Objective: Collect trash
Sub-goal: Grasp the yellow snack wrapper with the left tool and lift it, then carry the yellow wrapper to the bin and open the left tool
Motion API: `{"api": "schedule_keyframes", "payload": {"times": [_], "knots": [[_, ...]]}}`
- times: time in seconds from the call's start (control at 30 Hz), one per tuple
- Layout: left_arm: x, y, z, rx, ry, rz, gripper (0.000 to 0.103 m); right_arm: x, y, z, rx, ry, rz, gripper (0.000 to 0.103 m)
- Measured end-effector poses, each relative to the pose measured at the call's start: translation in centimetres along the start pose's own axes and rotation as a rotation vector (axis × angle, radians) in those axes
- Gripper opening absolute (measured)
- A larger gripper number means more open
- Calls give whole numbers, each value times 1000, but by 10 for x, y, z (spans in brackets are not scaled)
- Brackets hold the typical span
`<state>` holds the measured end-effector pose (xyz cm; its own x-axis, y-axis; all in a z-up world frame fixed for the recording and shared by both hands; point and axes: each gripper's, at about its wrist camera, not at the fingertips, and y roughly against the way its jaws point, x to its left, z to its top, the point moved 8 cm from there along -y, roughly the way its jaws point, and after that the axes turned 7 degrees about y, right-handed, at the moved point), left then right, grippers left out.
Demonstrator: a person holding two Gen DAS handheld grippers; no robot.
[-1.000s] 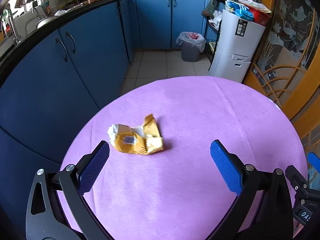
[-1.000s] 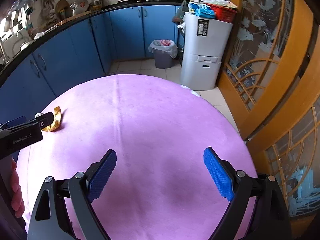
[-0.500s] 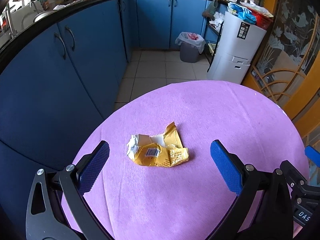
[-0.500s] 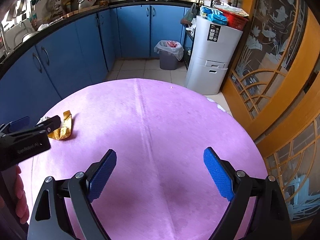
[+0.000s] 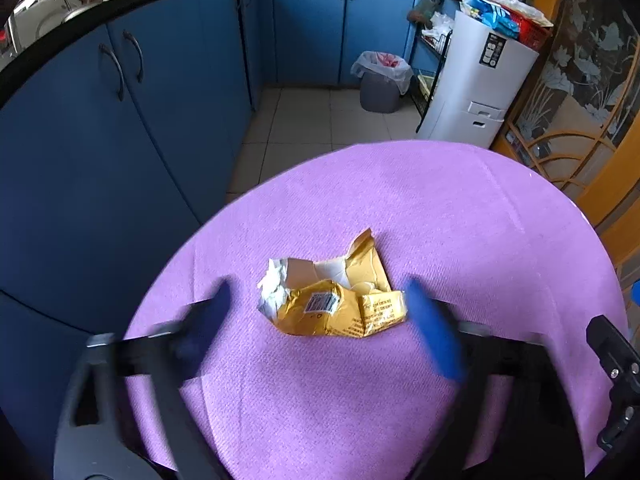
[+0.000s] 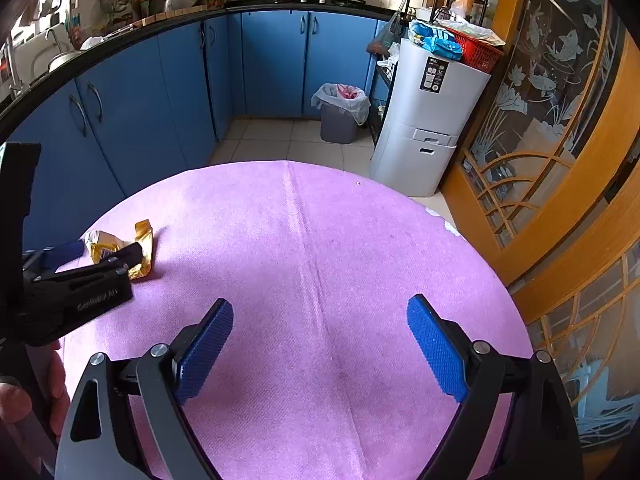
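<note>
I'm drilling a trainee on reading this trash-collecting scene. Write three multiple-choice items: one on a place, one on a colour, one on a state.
1. Where does the yellow wrapper lie?
A. on the floor
B. on the purple table
C. in the bin

2. What colour are the cabinet doors?
A. white
B. green
C. blue

3. How does the left gripper stand to the wrapper?
A. jaws either side of it, just closing, not yet clamped
B. holding it high in the air
C. far off at the table's other side

Answers:
1 B: it rests on the cloth.
2 C: every door under the counter is blue.
3 A: the blurred pads flank the wrapper, which lies flat on the table.
</note>
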<state>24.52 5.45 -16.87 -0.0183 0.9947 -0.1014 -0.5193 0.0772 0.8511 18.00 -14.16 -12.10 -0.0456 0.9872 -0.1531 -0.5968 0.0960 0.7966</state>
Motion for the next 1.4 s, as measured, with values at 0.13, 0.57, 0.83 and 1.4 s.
{"api": "schedule_keyframes", "payload": {"times": [0.13,0.57,0.83,1.4], "knots": [[-2,-1,-2,18,5,-27,39,-2,2,1,-7,-1,-5,86],[-13,25,-3,-42,-18,-46,22,-5,11,-2,-28,4,-10,86],[-20,43,-3,-73,-33,-47,22,-11,23,-2,-50,0,-15,86],[-67,77,-11,-117,-115,-60,22,-56,54,-15,-97,-70,-29,86]]}}
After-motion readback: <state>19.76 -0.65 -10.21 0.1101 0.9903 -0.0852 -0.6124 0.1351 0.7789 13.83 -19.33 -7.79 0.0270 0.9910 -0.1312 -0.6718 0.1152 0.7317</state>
